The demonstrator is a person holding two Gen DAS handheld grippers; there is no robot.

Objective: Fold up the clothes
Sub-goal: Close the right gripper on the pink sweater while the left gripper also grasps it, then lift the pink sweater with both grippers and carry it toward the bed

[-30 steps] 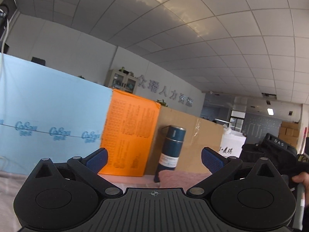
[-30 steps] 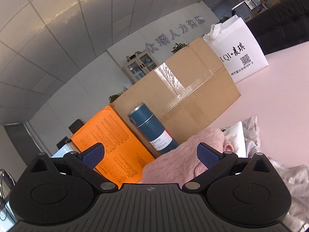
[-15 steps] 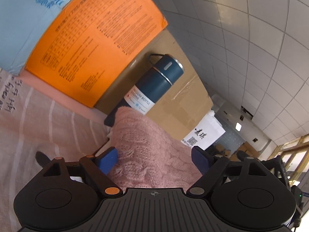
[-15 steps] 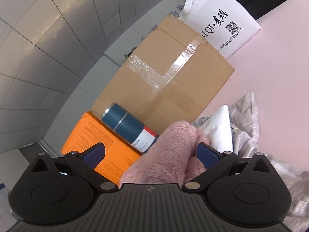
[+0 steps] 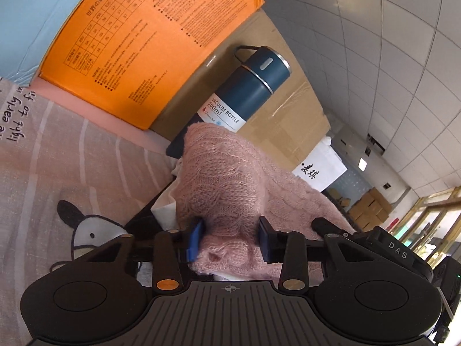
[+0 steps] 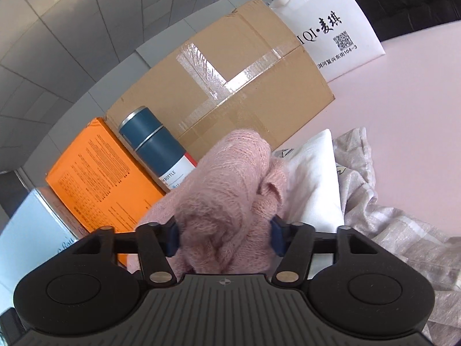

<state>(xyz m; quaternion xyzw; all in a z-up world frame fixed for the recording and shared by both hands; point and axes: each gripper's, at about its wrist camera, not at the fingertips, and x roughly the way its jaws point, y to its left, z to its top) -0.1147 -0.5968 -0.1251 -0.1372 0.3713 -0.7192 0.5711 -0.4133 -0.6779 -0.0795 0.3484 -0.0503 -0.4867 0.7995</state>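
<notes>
Pink knit sweater (image 5: 230, 178), pinched by left gripper (image 5: 229, 242), right gripper (image 6: 224, 235)

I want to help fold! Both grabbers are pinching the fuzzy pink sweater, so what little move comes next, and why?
Probably lift both together. The left gripper and right gripper are each shut on the pink sweater, which sits bunched on other clothes right beside the blue bottle, so raising it should let it hang free.

Left tool (image 5: 229, 240) around pink sweater (image 5: 230, 190)
</notes>
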